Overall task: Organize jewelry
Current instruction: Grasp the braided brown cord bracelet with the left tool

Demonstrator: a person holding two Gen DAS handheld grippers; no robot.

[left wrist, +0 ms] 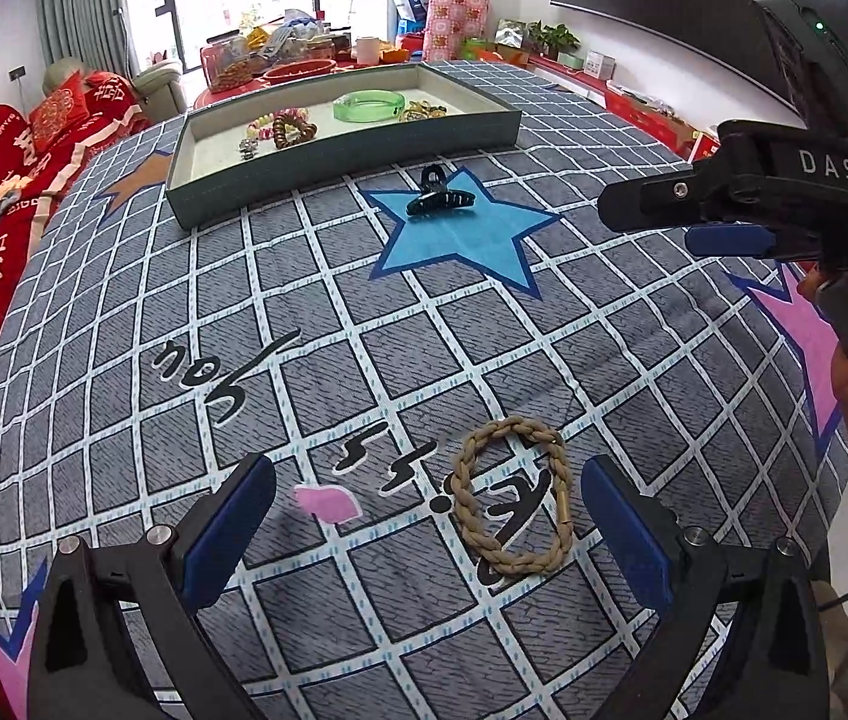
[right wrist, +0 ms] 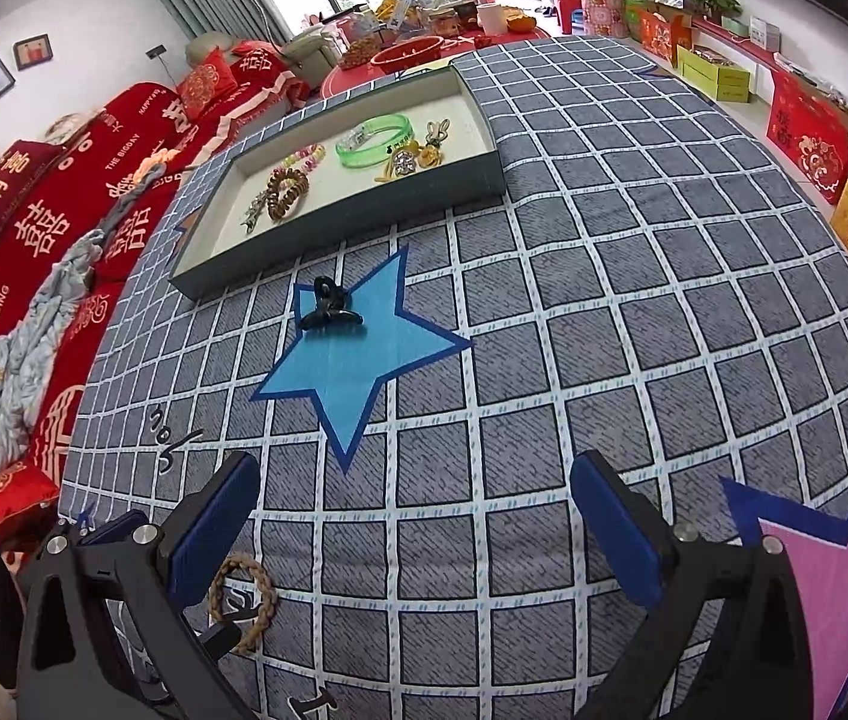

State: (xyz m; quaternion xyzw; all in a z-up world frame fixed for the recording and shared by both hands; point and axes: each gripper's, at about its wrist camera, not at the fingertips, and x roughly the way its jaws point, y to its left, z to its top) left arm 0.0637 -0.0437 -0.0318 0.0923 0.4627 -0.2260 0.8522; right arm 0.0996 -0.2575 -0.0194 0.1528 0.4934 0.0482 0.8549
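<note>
**Two cameras looking across the checked cloth**

The left wrist camera sits low and close over the near edge of the surface (left wrist: 363, 312). It faces the far edge, where the tray (left wrist: 339, 162) stands. The braided ring (left wrist: 511, 495) lies just ahead of its fingers (left wrist: 225, 534).

The right wrist camera sits a bit higher and more to the right, facing the same far edge.

Both views share the tray (right wrist: 339, 204), the blue star (left wrist: 463, 234) (right wrist: 351, 348), the black clip (left wrist: 439, 195) (right wrist: 327, 312) and the braided ring (right wrist: 243, 603).
</note>
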